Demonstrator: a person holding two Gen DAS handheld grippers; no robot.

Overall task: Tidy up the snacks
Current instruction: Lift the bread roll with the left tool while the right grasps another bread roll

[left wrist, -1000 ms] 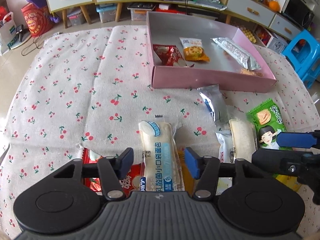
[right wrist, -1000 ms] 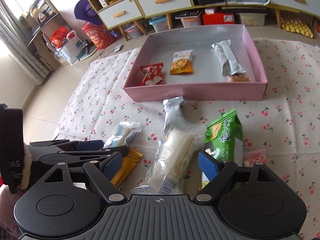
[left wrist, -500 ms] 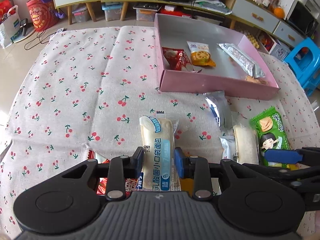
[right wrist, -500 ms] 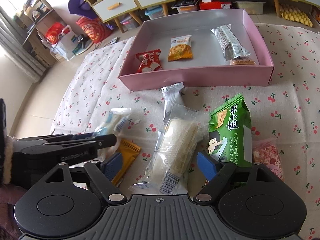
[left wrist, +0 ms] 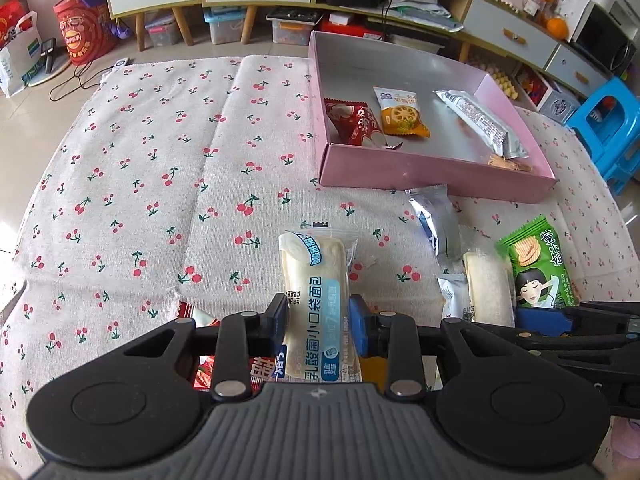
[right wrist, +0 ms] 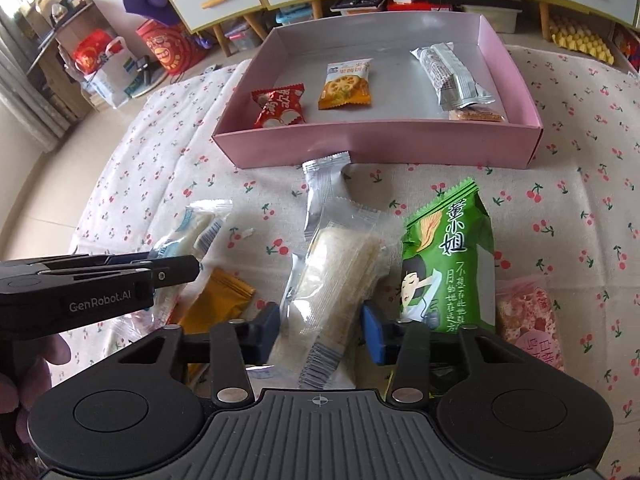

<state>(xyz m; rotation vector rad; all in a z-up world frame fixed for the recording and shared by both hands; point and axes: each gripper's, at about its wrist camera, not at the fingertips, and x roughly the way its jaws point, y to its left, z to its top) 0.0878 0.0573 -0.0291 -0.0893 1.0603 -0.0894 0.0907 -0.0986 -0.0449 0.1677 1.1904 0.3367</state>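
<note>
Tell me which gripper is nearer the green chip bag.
Right. The right gripper is closing around the clear-wrapped bread lying right beside the green chip bag; the left gripper grips a blue-labelled bread farther off.

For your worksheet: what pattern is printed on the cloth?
Small red cherries on the pale cloth, clearest in the left wrist view.

A cloth (left wrist: 160, 168) printed with red cherries covers the surface that carries everything; what lies beneath it cannot be told. Toward its far edge sits a pink box (right wrist: 384, 140). Along the near edge lie loose snacks: a silver packet (right wrist: 324, 188) touching the box's front wall, a white bread pack (left wrist: 314, 292), a pale rice bar (right wrist: 336, 276), a green crisp bag (right wrist: 450, 260), an orange packet (right wrist: 224, 300) and a pink packet (right wrist: 528, 312).
</note>
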